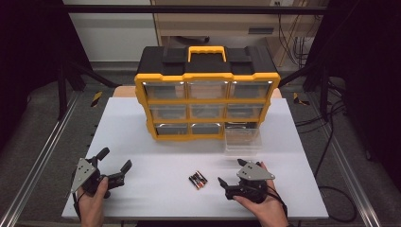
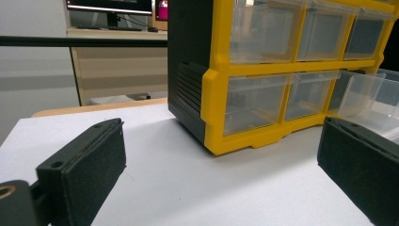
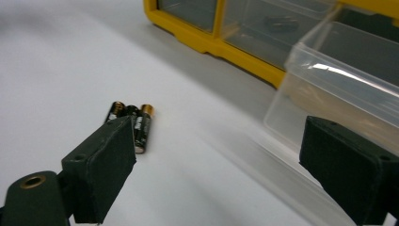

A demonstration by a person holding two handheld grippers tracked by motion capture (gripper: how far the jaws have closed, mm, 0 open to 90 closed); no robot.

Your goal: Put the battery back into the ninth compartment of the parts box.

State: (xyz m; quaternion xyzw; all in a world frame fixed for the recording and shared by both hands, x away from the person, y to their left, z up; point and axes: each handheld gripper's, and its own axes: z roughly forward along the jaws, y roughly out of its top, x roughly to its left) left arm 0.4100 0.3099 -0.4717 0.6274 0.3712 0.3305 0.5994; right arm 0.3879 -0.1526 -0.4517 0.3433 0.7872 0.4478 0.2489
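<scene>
Three small black batteries point(image 1: 198, 179) with gold ends lie side by side on the white table point(image 1: 156, 156), near its front. A yellow and black drawer cabinet point(image 1: 206, 101) stands at the back centre. Its bottom right clear drawer point(image 1: 242, 139) is pulled out. My right gripper point(image 1: 231, 171) rests open just right of the batteries, apart from them. The right gripper view looks past the open gripper point(image 3: 216, 174) at the batteries point(image 3: 134, 122) and the drawer point(image 3: 339, 94). My left gripper point(image 1: 115, 159) sits open at the front left, holding nothing; in its own view the left gripper point(image 2: 221, 165) faces the cabinet point(image 2: 282, 70).
The cabinet has several clear drawers and a yellow carry handle point(image 1: 206, 51) on top. A small dark item point(image 3: 281, 22) lies in one lower drawer. Metal frame rails point(image 1: 42, 151) run along both sides of the table. Cables point(image 1: 331, 118) hang off to the right.
</scene>
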